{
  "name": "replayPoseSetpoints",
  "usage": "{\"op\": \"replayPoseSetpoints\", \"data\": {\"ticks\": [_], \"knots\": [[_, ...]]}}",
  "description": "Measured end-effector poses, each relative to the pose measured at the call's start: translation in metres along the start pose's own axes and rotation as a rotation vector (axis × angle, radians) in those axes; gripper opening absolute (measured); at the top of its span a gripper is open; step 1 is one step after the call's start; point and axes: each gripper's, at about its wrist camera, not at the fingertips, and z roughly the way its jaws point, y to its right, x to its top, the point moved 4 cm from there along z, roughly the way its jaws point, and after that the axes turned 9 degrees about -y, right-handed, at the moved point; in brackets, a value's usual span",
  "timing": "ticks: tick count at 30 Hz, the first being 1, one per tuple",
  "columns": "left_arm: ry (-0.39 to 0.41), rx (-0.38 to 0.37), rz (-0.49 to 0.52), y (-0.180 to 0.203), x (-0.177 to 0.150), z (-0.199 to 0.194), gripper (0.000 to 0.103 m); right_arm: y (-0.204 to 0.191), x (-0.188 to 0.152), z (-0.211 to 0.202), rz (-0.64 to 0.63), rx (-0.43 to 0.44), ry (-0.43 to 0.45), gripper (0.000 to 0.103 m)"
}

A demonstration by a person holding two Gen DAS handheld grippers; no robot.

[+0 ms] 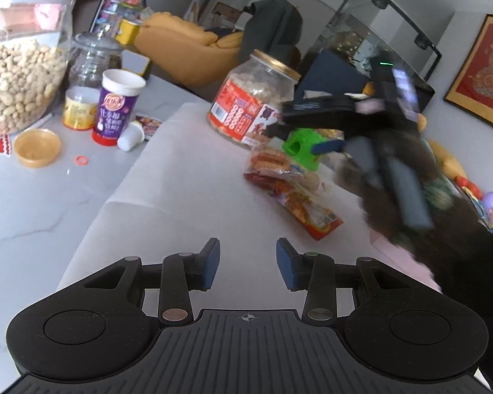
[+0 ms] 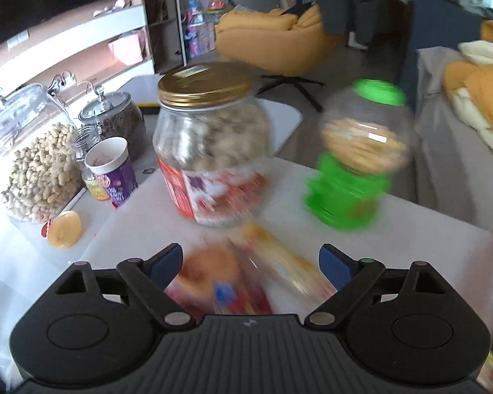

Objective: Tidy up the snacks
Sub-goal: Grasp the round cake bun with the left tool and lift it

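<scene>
Hovering over a white mat on a marbled counter, both grippers are spread with nothing between their pads.

The left gripper hangs released; the snack packets lie at one o'clock. The right gripper, fingers parted, straddles those blurred packets; the gold-lidded jar stands at twelve, the green dispenser at one. Yellow armchair behind; motion smears labels.

No legible text (cup print blurred)
</scene>
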Motion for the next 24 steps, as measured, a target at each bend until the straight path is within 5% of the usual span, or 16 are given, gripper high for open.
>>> {"op": "replayPoseSetpoints", "data": {"ticks": [6,9,18,21,24], "knots": [[-0.005,-0.030,-0.044,-0.012,-0.002,0.004,0.043,0.010,0.014,0.067,0.072,0.012,-0.142,0.083],[-0.011,-0.052,-0.066,-0.011,-0.004,0.012,0.043,0.011,-0.005,0.049,0.083,0.075,-0.145,0.061],[-0.057,-0.058,0.026,0.024,-0.019,0.015,0.043,-0.013,-0.095,-0.015,0.001,0.212,-0.237,0.059],[-0.058,-0.074,0.057,0.039,-0.021,0.008,0.043,-0.001,-0.107,-0.031,0.005,0.161,-0.221,0.060],[-0.081,-0.066,0.104,0.057,-0.026,0.004,0.043,0.017,-0.114,-0.044,-0.004,0.010,-0.204,0.065]]}}
